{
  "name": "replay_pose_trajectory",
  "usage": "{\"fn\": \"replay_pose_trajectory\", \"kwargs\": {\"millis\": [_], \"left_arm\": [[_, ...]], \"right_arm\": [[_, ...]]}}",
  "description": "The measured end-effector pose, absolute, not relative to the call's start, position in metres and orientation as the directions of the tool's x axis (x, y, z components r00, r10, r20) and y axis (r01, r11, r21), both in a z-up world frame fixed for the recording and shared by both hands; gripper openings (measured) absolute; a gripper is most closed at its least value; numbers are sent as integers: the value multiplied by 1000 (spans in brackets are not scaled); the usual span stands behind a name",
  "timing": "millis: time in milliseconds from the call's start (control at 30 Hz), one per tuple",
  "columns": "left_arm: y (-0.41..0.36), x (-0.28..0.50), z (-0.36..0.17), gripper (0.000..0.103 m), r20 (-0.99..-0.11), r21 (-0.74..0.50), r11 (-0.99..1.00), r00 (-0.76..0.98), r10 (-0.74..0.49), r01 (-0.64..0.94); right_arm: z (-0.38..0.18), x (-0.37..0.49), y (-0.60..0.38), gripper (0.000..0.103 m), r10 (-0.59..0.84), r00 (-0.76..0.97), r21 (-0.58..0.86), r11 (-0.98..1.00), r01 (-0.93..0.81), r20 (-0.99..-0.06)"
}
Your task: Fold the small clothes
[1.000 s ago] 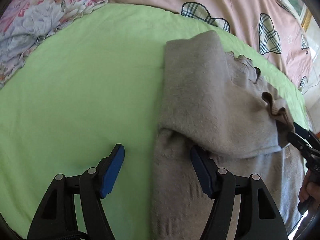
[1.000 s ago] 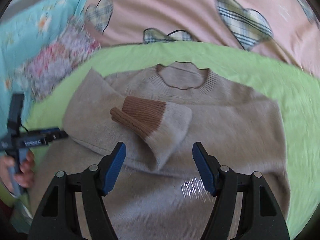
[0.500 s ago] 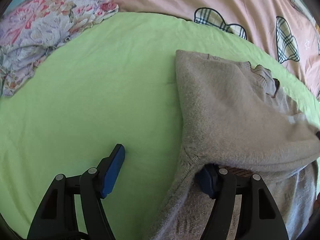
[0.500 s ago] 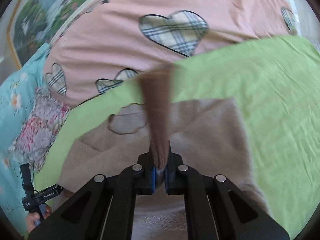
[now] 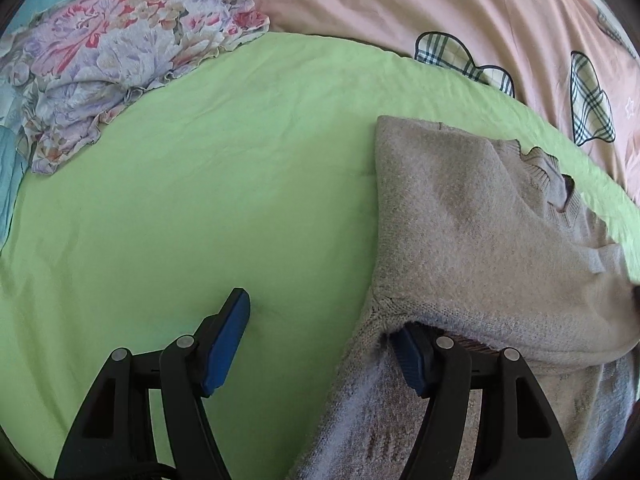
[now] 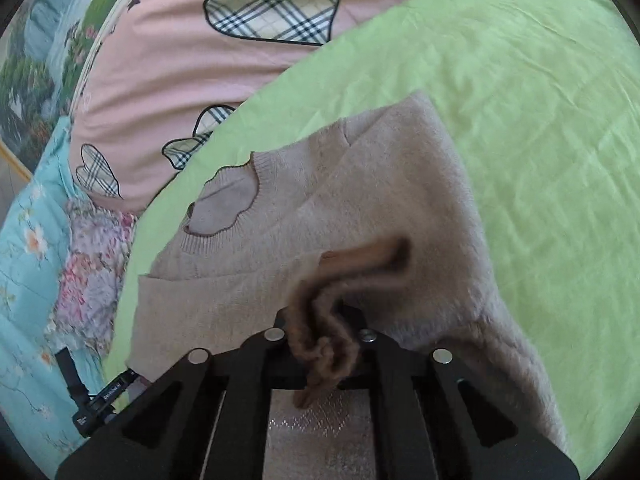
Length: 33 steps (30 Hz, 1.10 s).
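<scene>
Left wrist view
- Sweater: the beige sweater (image 5: 480, 240) lies on the green sheet (image 5: 200, 200) of the bed, at the right of frame; the neckline is toward the far right.
- Left hand-held gripper (image 5: 320, 344): I have its jaws standing wide. One blue pad is over bare sheet, the other is tucked under a raised fold of knit at the armpit seam. It grips nothing.
- Surroundings: floral cloth (image 5: 112, 60) at far left, pink heart-print quilt (image 5: 440, 8) beyond the sheet.

Right wrist view
- Right hand-held gripper (image 6: 324, 332): jaws pinched tight on the brown ribbed cuff (image 6: 332, 320), which bunches up between them.
- Sleeve: it hangs from the cuff, drawn over the sweater's chest.
- Step, as I judge it: folding a sleeve inward across the body.
- Next move calls for: laying the cuff flat on the torso, releasing it without dragging the knit, then the left hand-held gripper taking the side edge.
- Risk: the fuzzy knit may cling to the pads.
</scene>
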State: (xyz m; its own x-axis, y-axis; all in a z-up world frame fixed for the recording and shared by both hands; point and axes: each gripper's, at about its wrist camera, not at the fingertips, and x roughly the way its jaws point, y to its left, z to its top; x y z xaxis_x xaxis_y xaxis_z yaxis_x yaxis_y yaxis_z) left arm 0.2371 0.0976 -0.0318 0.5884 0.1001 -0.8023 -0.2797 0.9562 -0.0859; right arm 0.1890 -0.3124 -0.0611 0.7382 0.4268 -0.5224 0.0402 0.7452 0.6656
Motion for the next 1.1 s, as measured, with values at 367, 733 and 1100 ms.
{"fn": "replay_pose_trajectory", "kwargs": {"millis": [367,733,1100], "left_arm": [[103,238,-36,70,-814,-115,949,575,79,-294],[118,205,-30,70,-827,-172,966,562,-36,-191],[120,106,-19,69,-809,-307,949,545,-218,-76]], "right_arm": [[-74,191,-316,7,303,740,519,851,74,-601],[-64,154,-322,24,253,693,441,891,104,-675],[-46,40,-323,47,338,723,521,853,36,-602]]}}
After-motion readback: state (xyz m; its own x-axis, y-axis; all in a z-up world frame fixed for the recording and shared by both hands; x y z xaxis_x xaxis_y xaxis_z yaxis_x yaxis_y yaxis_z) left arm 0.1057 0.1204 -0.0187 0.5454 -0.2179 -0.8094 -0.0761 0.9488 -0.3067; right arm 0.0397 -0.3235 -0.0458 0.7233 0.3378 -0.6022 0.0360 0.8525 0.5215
